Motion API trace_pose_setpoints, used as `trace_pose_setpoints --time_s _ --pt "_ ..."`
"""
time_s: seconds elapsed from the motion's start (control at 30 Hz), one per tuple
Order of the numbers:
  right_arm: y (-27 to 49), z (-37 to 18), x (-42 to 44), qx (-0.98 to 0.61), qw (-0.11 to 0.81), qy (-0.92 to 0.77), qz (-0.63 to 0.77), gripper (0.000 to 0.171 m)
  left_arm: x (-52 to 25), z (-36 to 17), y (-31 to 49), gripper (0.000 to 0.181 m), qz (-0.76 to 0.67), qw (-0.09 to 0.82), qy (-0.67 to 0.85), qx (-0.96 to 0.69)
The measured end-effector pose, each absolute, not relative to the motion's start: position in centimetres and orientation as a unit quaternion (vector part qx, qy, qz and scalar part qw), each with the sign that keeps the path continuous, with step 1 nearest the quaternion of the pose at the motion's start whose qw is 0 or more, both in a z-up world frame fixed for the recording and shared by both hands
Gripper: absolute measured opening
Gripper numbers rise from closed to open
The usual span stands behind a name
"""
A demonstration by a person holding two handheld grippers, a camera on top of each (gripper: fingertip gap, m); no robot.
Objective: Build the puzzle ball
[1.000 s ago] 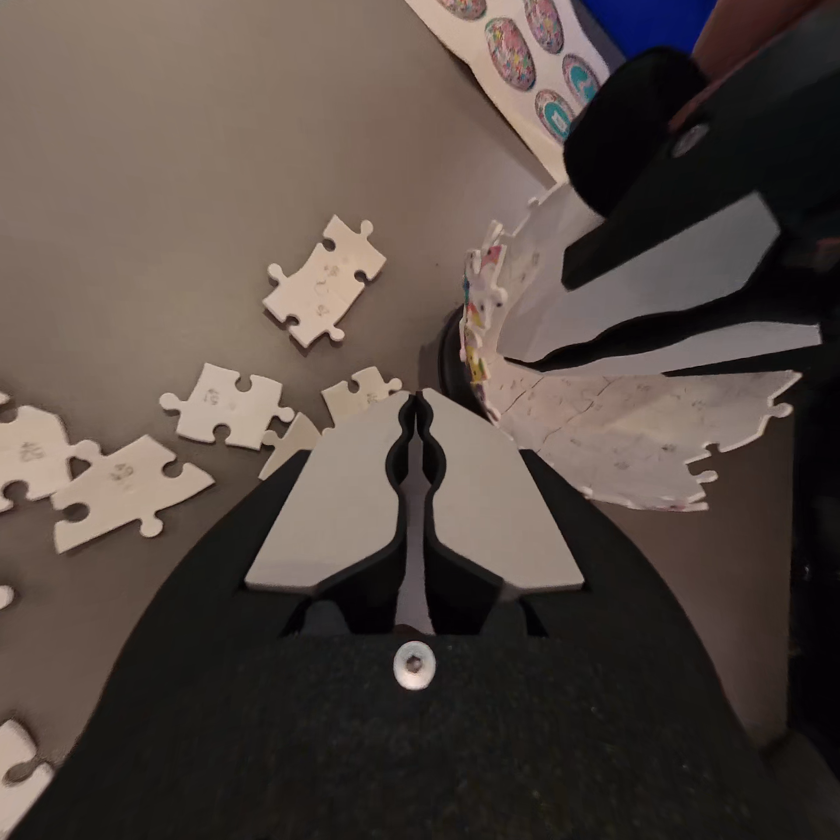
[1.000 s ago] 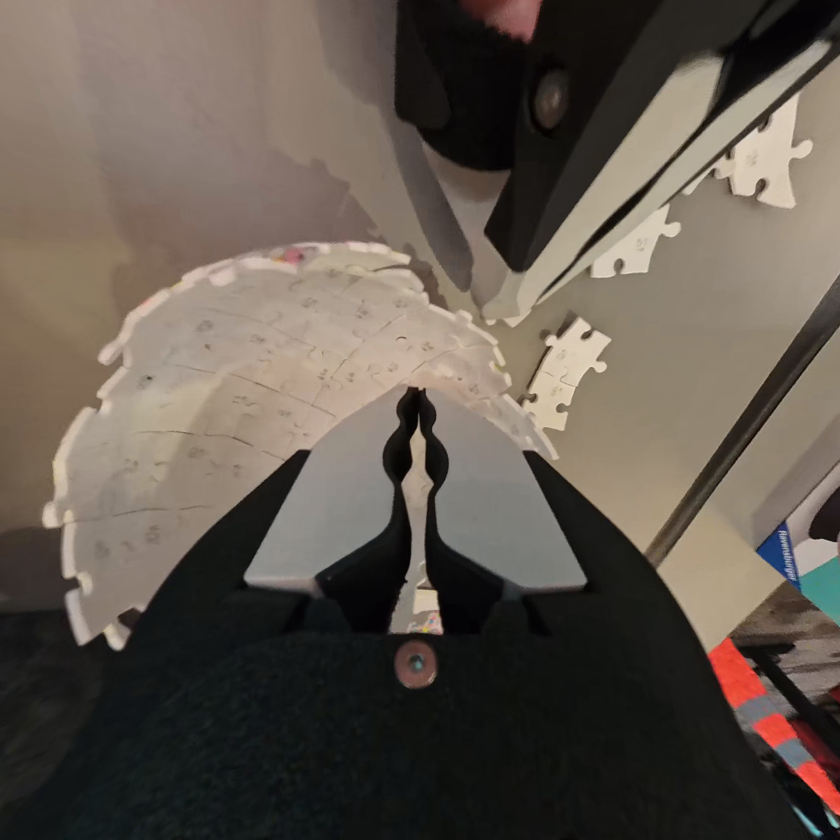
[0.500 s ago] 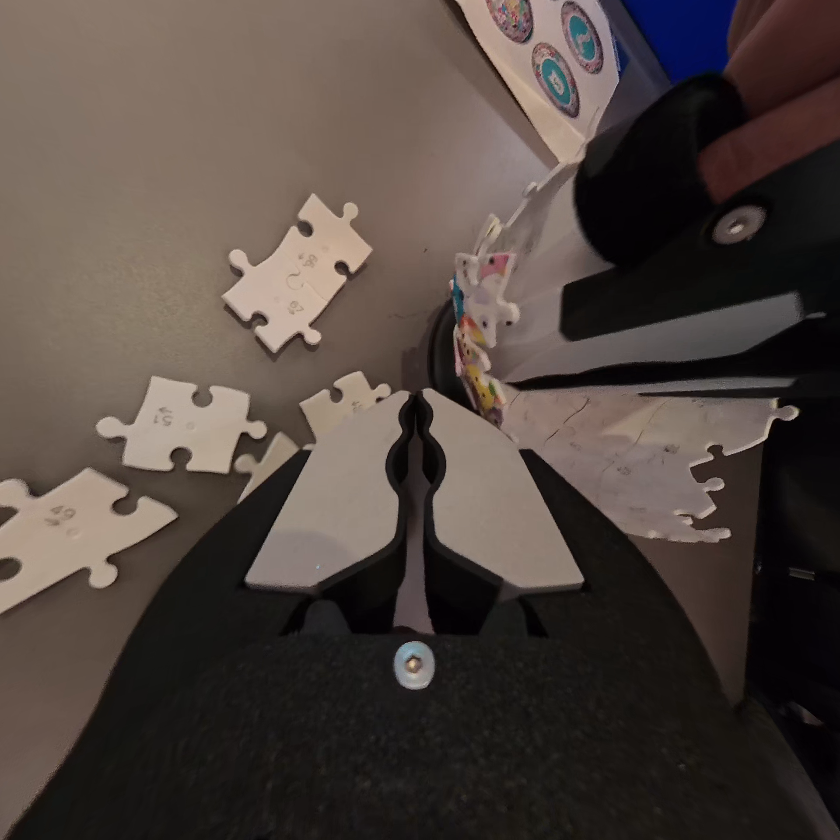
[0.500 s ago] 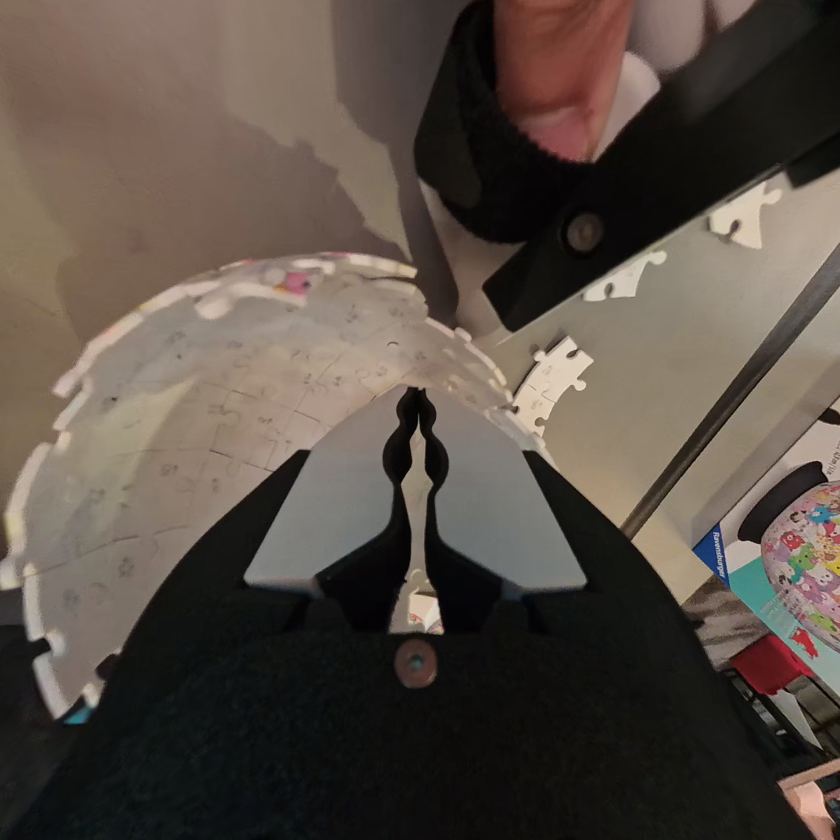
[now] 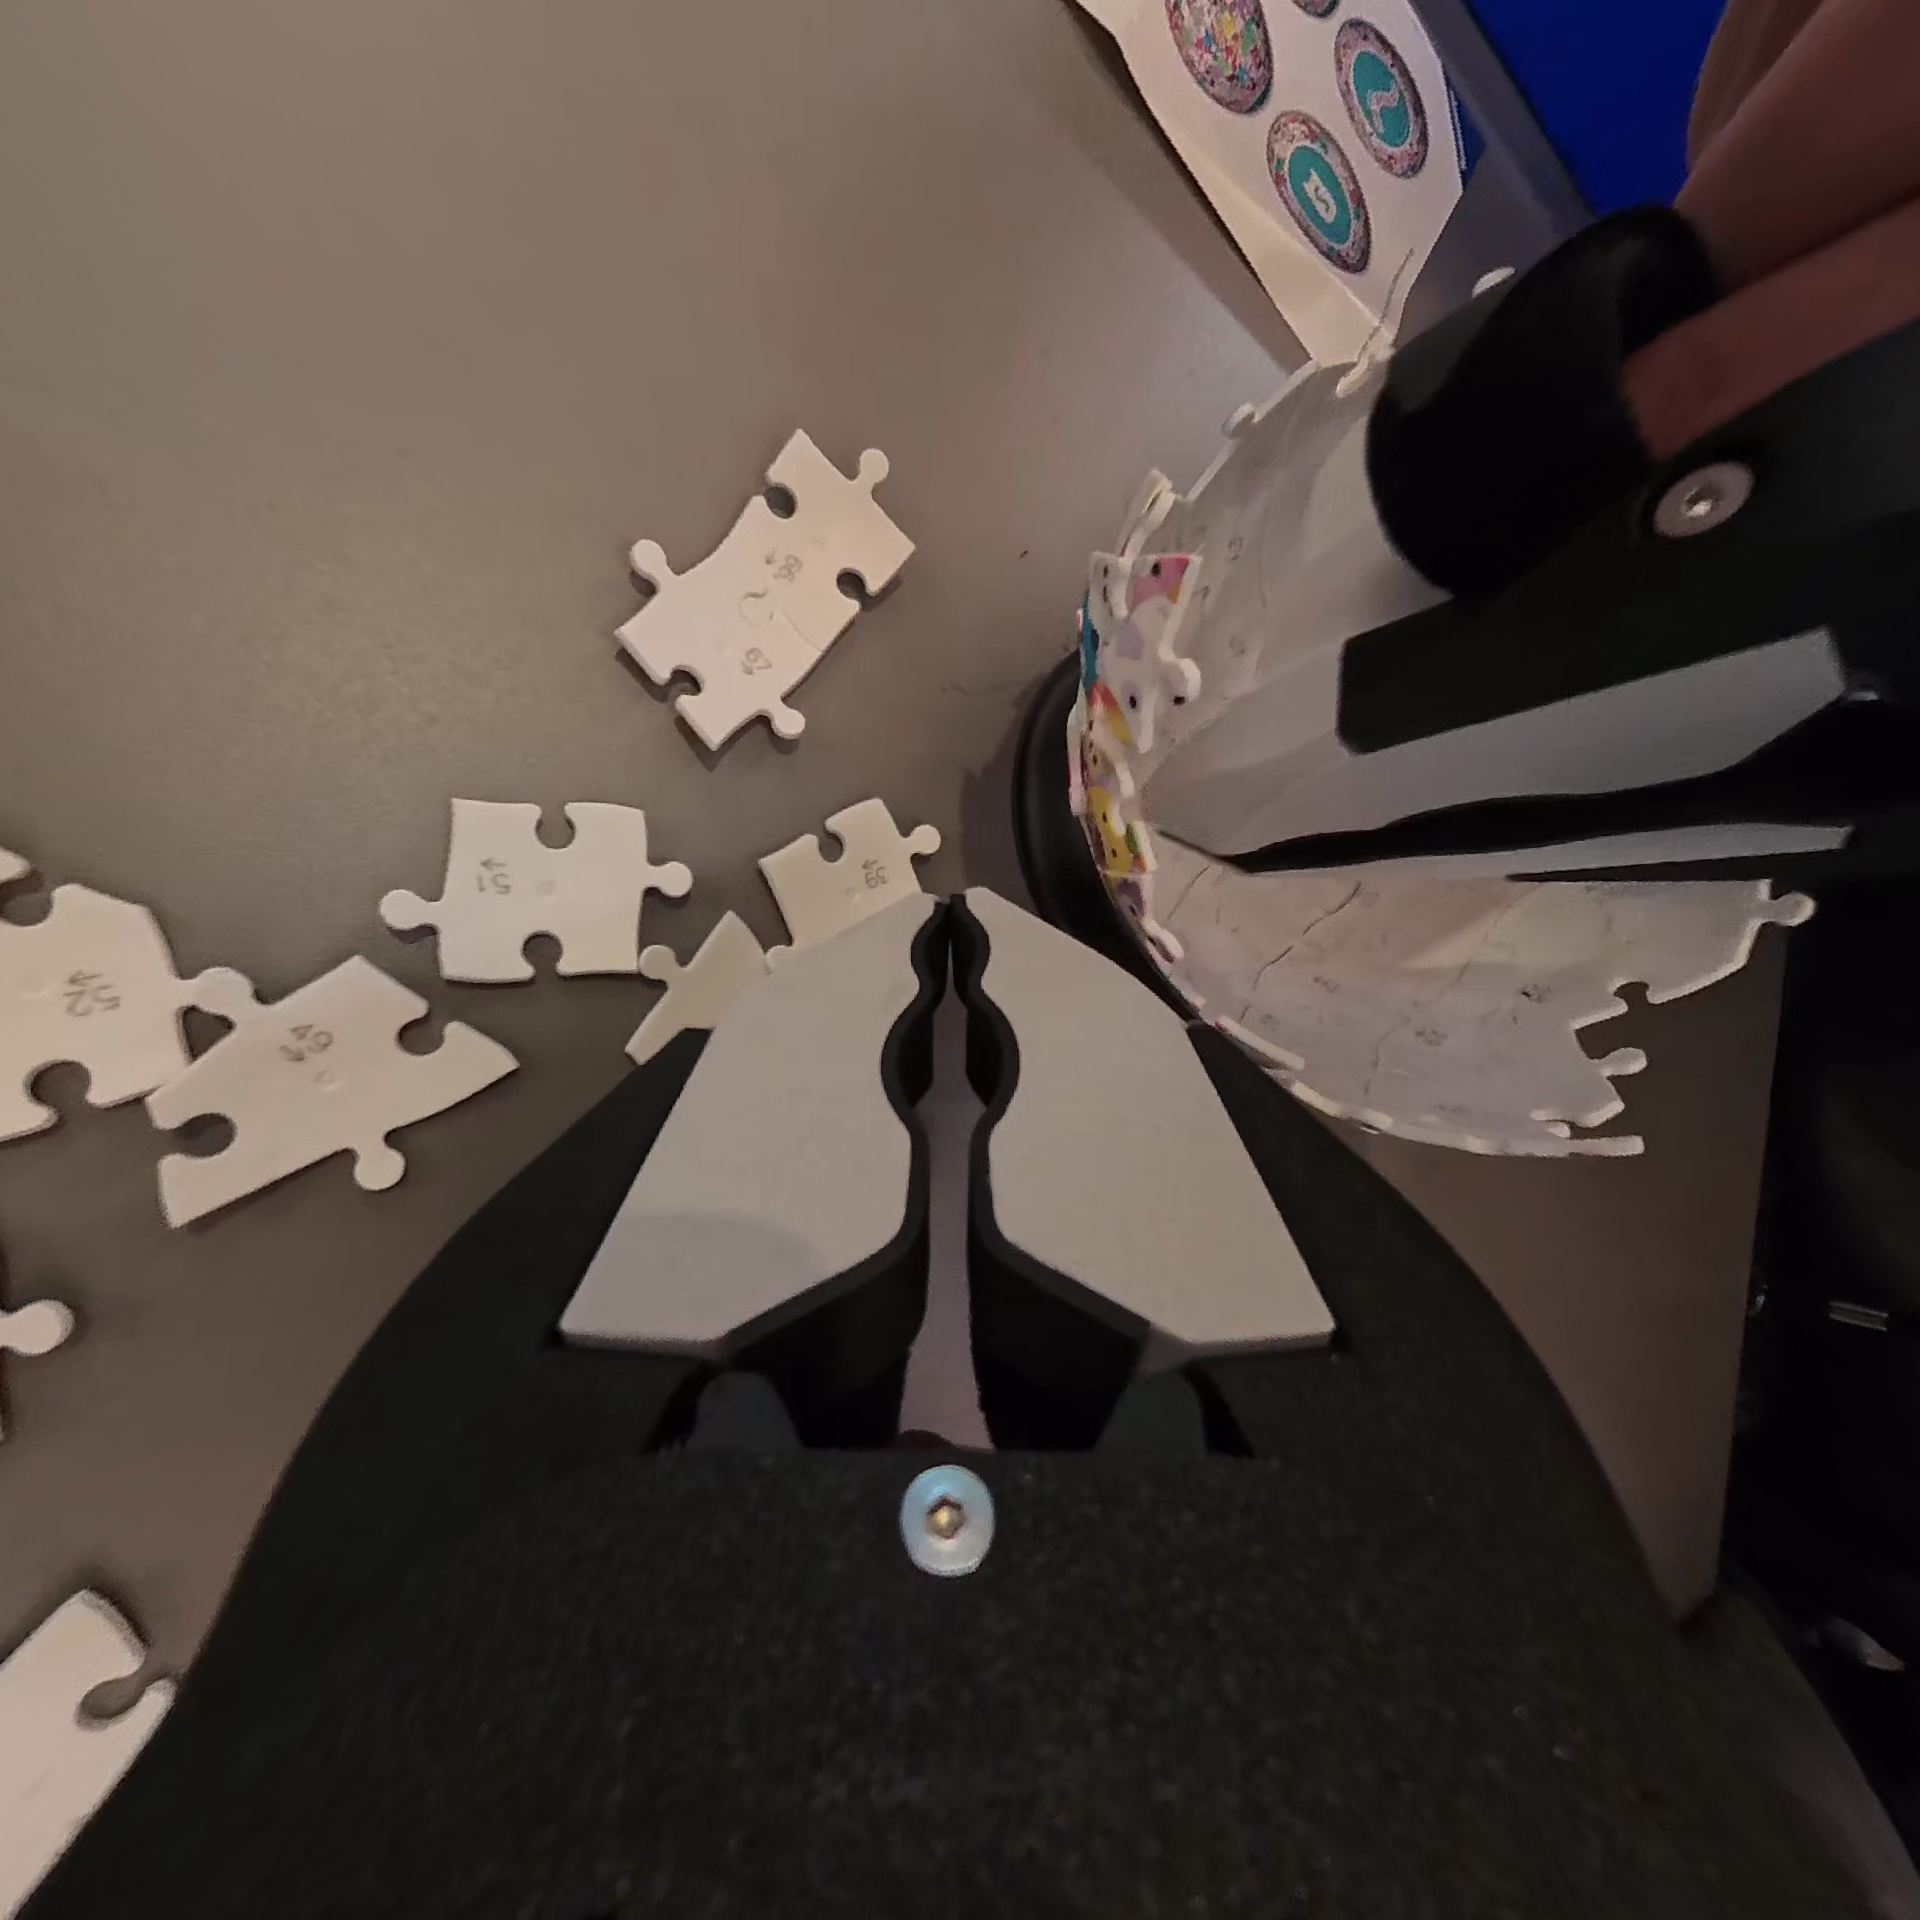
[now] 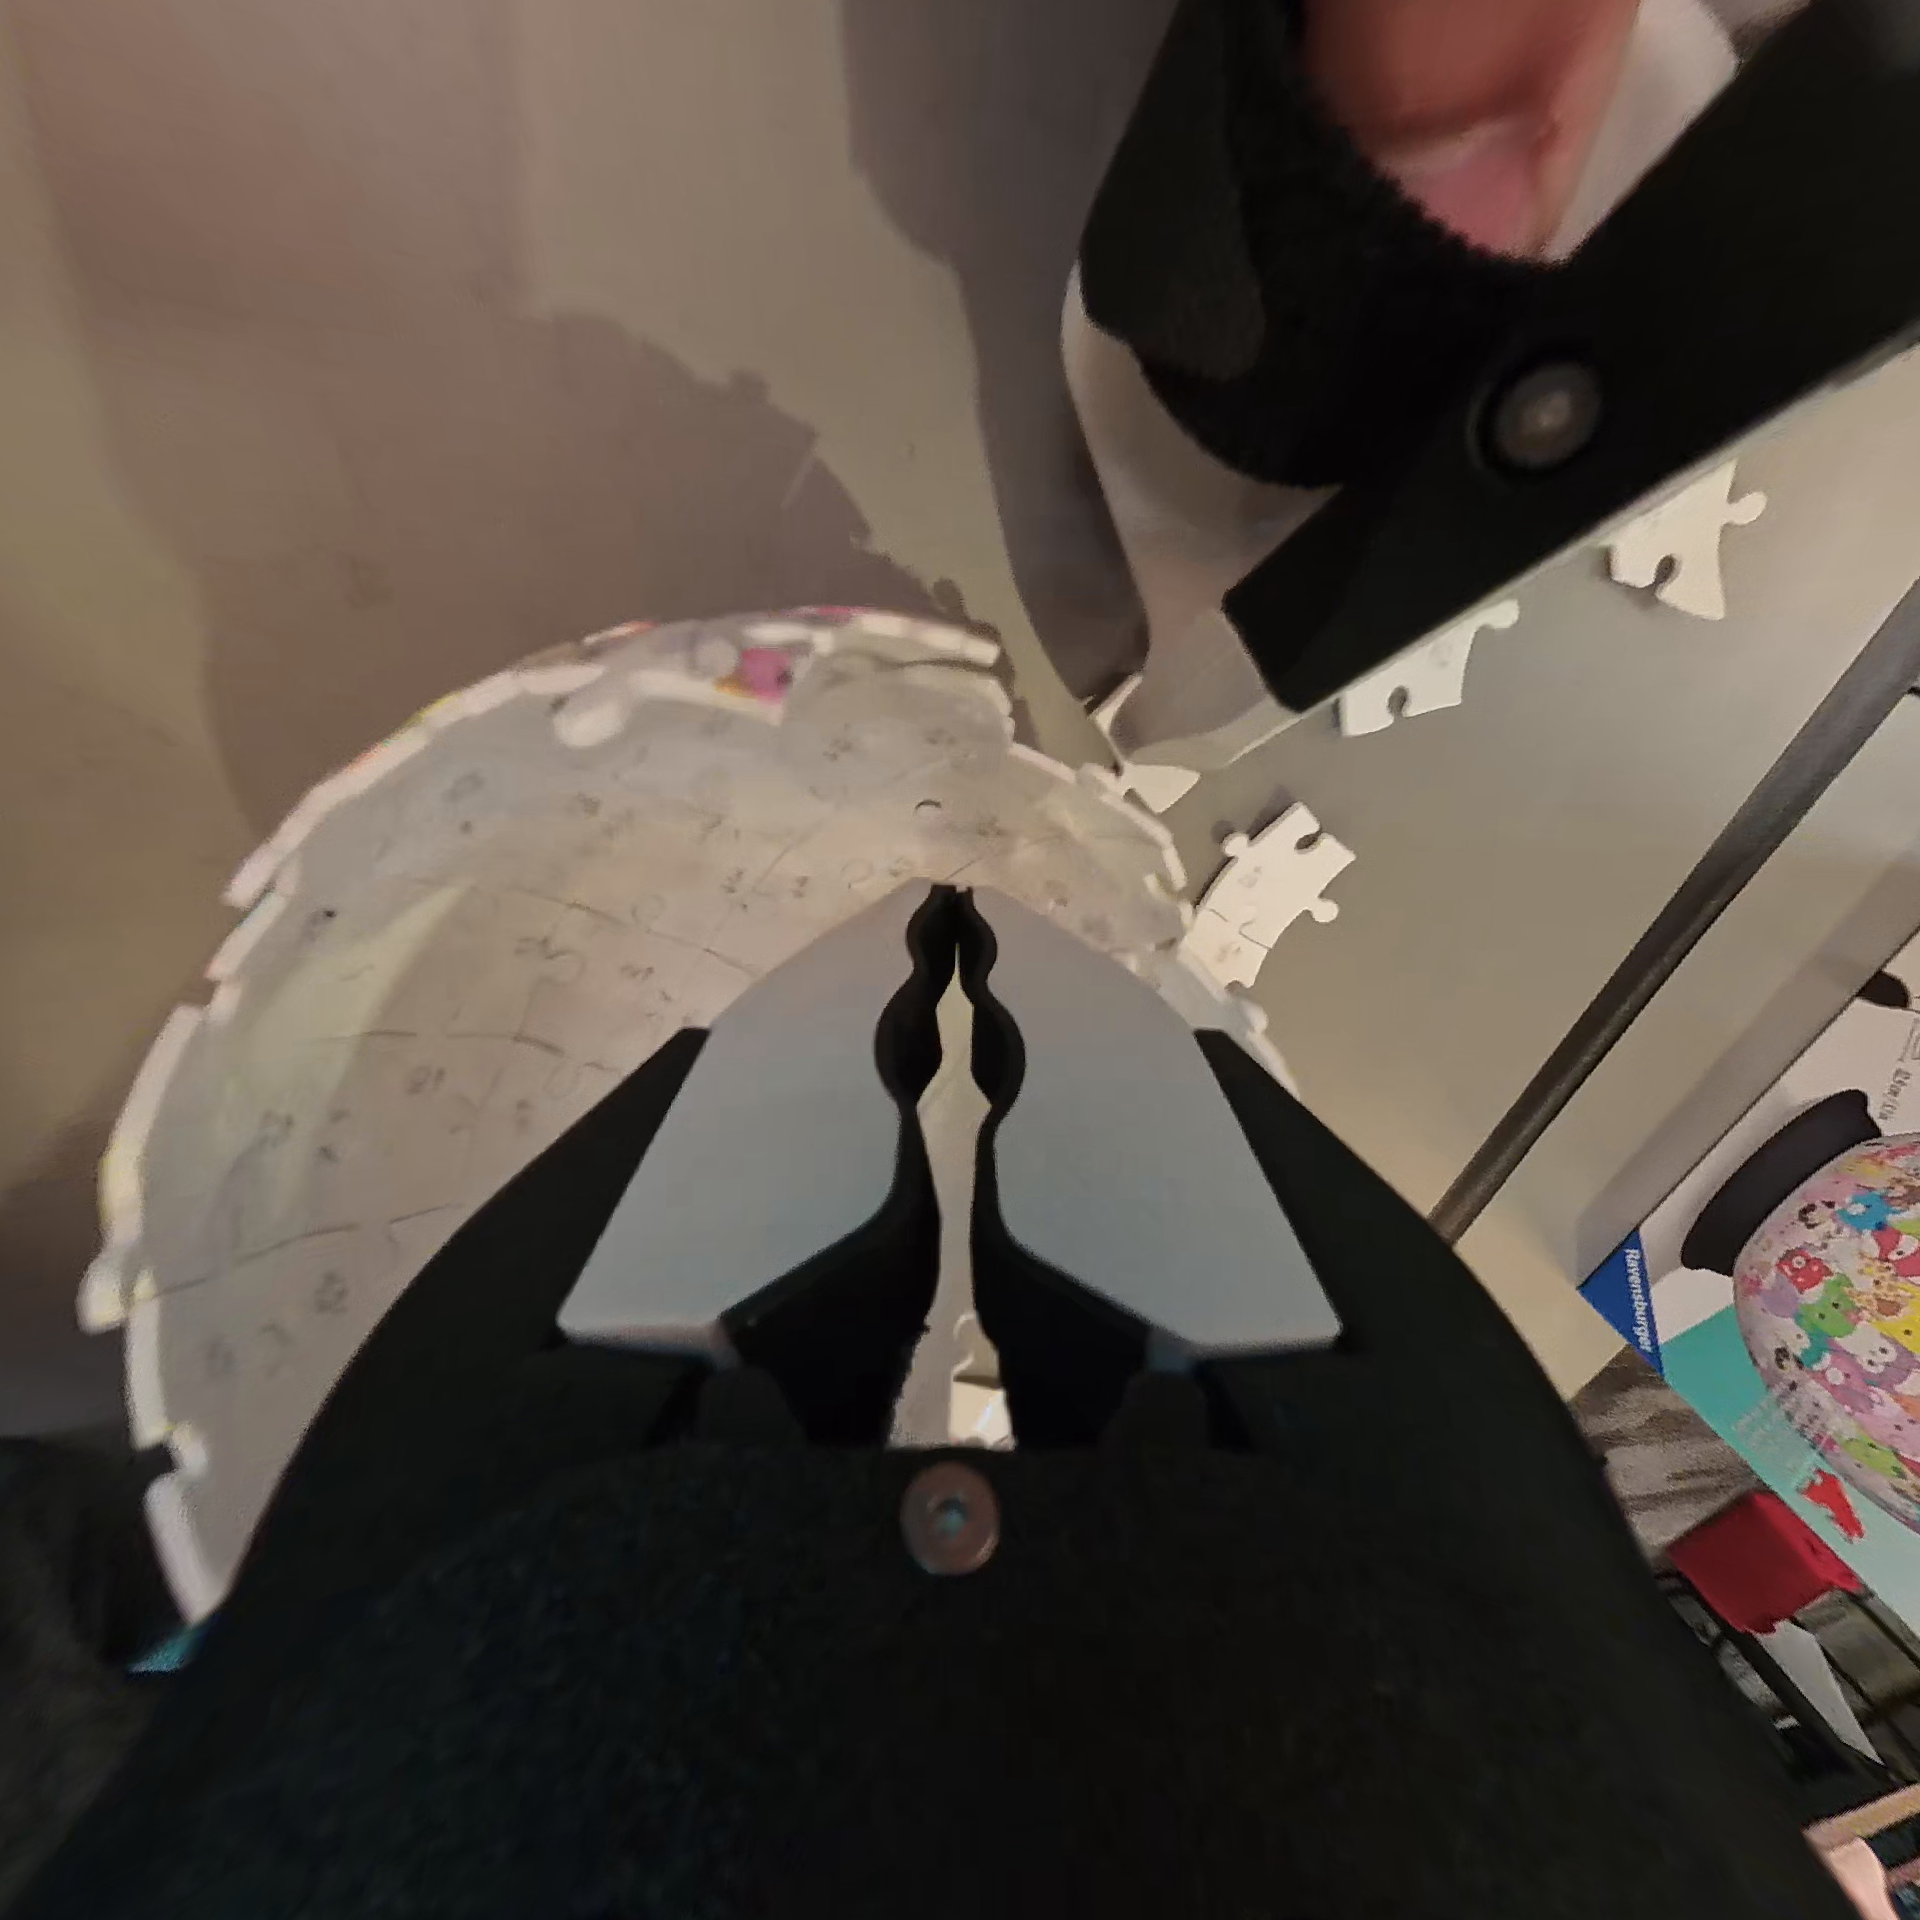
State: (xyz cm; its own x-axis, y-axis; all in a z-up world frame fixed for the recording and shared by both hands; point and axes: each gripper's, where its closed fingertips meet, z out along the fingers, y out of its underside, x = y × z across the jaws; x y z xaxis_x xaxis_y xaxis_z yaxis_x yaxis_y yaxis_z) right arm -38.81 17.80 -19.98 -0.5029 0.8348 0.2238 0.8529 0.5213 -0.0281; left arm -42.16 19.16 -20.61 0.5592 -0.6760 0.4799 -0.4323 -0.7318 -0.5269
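- The right gripper (image 6: pixel 951 894) has its jaws clenched, seemingly on the near rim of the half-built puzzle ball (image 6: pixel 468 987). Over the past second it has tipped the shell further, so that more of the colourful printed outside now shows along the edge in the left wrist view.
- The shell leans against a black stand (image 5: pixel 1034 790) on the worktop (image 5: pixel 364 364), its white numbered inside facing outward and its upper edge still a ragged line of tabs and gaps.
- The left gripper (image 5: pixel 951 925) has drifted closer to the ball's base with its jaws pressed tip to tip. A pale sliver shows between them lower down, but whether that is a held piece cannot be told.
- The turn appears to be a repositioning, bringing an open edge round for the next piece; roughly half the sphere remains to be built.
- Loose white pieces lie face down just left of the ball: a joined pair (image 5: pixel 764 603), a single piece (image 5: pixel 540 904) and several more toward the left edge of the view.
- The worktop is a plain grey-brown matte surface in dim, warm light, with the ball's shadow cast across it.
- A printed sheet of round pictures (image 5: pixel 1299 135) lies at the far side; the puzzle's box (image 6: pixel 1818 1371) has come into view beyond the worktop's metal edge (image 6: pixel 1662 956).
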Motion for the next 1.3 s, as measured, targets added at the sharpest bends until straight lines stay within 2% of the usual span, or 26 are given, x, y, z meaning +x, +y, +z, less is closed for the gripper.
trace_pose_setpoints --time_s 0.3,0.47,0.67,0.93,1.17,1.3 --pt "17.7 -19.2 -39.0 -0.492 0.114 -0.863 -0.028 0.0 -42.0 -20.8 19.0 0.0 -0.341 0.174 0.324 -0.865" --pt "17.9 -20.6 -39.6 -0.476 0.112 -0.871 -0.046 0.0 -41.9 -21.0 19.0 0.0 -0.341 0.169 0.326 -0.865" --pt "17.2 -18.9 -39.3 -0.489 0.113 -0.865 -0.003 0.0 -41.8 -21.2 18.7 0.0 -0.342 0.161 0.33 -0.865" --pt "17.3 -20.8 -39.9 -0.478 0.099 -0.872 -0.026 0.0 -42.1 -21.5 18.6 0.0 -0.339 0.156 0.329 -0.868" --pt "18.2 -18.5 -39.3 -0.487 0.126 -0.863 -0.031 0.0 -42.2 -21.4 18.6 0.0 -0.34 0.156 0.329 -0.867" --pt "17.9 -19.4 -39.7 -0.485 0.107 -0.867 -0.028 0.0 -42.2 -21.5 18.6 0.0 -0.34 0.153 0.328 -0.868"
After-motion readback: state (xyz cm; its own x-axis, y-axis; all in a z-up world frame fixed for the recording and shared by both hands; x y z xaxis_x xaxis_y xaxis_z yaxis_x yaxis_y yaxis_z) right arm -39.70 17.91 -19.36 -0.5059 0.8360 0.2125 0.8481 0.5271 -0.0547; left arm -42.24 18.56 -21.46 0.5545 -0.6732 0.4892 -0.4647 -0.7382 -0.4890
